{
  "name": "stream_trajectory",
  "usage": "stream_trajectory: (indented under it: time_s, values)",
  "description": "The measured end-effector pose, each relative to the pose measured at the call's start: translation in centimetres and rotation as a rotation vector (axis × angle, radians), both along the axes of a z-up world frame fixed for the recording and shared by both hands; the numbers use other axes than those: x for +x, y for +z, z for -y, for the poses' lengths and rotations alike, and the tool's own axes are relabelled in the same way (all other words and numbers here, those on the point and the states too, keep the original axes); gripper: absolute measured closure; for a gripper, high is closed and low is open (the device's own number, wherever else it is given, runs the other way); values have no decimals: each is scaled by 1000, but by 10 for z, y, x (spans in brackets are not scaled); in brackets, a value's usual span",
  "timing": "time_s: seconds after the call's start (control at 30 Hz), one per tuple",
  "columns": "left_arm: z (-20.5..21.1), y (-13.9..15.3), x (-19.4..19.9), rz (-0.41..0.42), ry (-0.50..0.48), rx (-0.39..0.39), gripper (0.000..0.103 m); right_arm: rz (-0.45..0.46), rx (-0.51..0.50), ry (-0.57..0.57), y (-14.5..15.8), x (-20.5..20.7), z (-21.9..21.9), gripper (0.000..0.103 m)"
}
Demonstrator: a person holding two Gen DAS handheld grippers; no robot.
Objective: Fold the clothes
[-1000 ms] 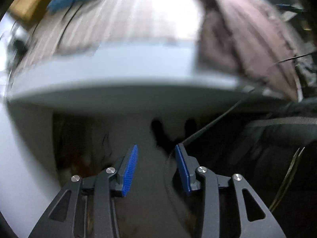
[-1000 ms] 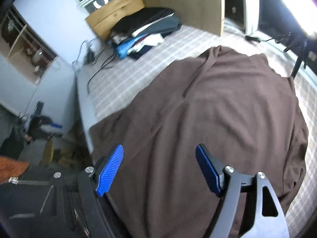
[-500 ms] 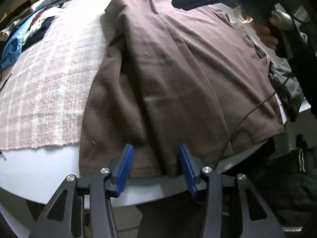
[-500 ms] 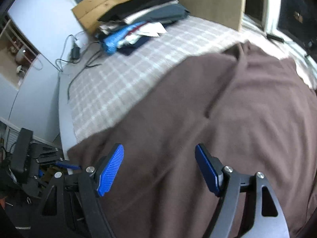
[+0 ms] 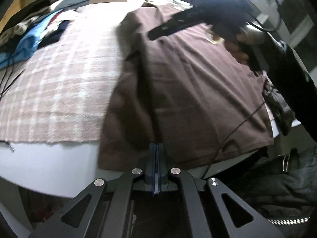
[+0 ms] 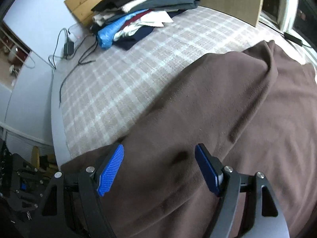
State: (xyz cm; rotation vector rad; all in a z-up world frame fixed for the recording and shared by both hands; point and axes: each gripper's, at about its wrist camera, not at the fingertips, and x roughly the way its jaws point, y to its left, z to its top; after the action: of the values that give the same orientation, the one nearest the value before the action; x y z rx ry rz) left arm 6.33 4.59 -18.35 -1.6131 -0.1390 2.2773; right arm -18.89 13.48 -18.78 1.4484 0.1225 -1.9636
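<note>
My left gripper (image 5: pixel 156 148) has its blue ribbed pads pressed flat together at the near hem of the brown fleece garment (image 5: pixel 190 91). The tips sit right at the hem edge, but I cannot tell whether any cloth is caught between them; the pads look closed on each other.

The garment lies spread over the pink-and-white checked blanket (image 5: pixel 55 79), which covers the pale grey table (image 5: pixel 49 162). From the left wrist view the garment fills the 12 to 2 o'clock part of the frame, its hem running along the table edge just ahead of my closed pads. A long fold ridge runs up from my tips toward 12 o'clock.

My right gripper (image 6: pixel 158 168) is spread wide, its two blue pads well apart, hovering over the brown garment (image 6: pixel 218 129) with nothing between them. In the left wrist view I see that same right gripper (image 5: pixel 150 36) reaching in from 1 o'clock, gripped by a hand (image 5: pixel 237 49) in a dark sleeve.

In the right wrist view, a stack of folded clothes in black, grey, white and blue (image 6: pixel 142 13) sits at 12 o'clock on the far end of the blanket (image 6: pixel 122 83). Black cables (image 6: pixel 79 59) trail across the table at 10 o'clock.
</note>
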Motion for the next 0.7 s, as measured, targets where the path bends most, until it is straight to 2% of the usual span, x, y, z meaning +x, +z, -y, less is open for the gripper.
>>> stream_trajectory:
  time_s: [0.1,0.17,0.2,0.23,0.37,0.4,0.43,0.47,0.5,0.63,0.7]
  values:
    - [6,-6,4,31,33,70,101,-15,-10,30,11,10,8,29]
    - [-1,-13,1,75,24,119,87,-64,38,60,17,17,23,29]
    - [-6,-15,2,77,12,116,80,-87,63,74,19,19,30,29]
    - [-18,-18,3,77,-8,103,77,-101,91,88,18,20,38,29]
    - [-41,-31,7,90,-62,64,77,-89,193,95,3,12,54,29]
    - [-45,-35,7,88,-65,45,80,-85,210,89,-1,9,55,30]
    - [-48,-36,7,77,-64,25,90,-79,221,85,-5,7,54,43]
    - [-47,-34,9,70,-63,19,95,-73,231,82,-8,5,53,69]
    - [-43,-29,12,69,-60,30,98,-61,234,77,-12,3,52,77]
    - [-37,-12,17,27,-68,58,99,-35,182,69,-15,0,42,91]
    - [-31,-2,19,12,-60,66,99,-26,143,48,-10,-1,36,93]
